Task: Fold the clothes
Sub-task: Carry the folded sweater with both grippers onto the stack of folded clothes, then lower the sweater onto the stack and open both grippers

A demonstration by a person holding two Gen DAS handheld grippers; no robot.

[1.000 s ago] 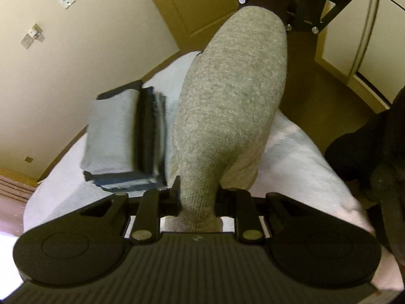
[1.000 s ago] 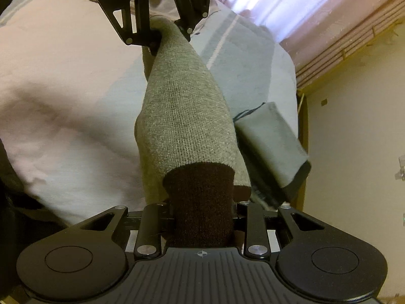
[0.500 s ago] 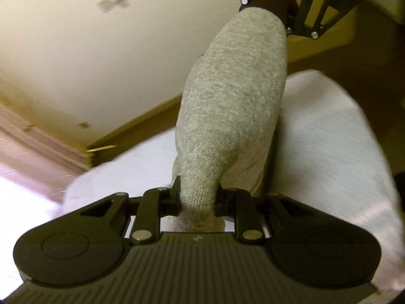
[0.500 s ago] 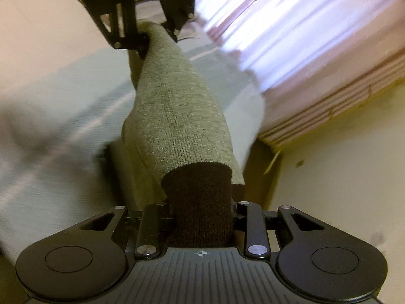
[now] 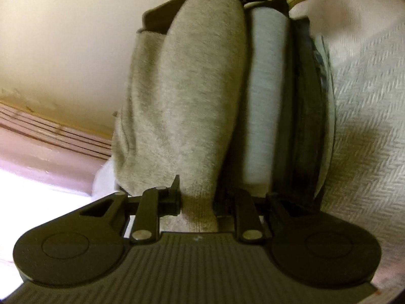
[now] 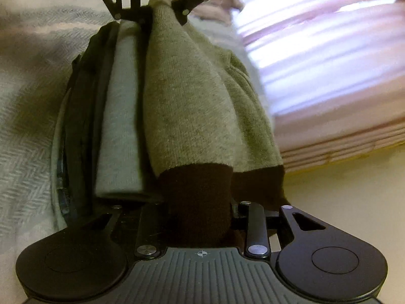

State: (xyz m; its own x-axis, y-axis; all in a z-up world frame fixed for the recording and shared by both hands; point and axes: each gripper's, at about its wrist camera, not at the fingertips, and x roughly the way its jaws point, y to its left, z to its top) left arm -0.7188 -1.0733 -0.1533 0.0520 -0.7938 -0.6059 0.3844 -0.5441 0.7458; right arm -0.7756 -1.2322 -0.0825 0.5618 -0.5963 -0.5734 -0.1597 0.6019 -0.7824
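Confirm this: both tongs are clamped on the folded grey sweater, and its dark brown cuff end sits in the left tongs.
Not quite. The dark brown cuff sits in the right tongs, as the right wrist view shows. The left tongs hold the plain grey end of the grey sweater. Both are clamped on it.

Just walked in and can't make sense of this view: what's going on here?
A person is folding clothes on a bed with two handheld grippers. The left gripper and right gripper each pinch one end of a folded grey sweater, the right on its dark hem. It hangs right beside a pile of folded clothes.
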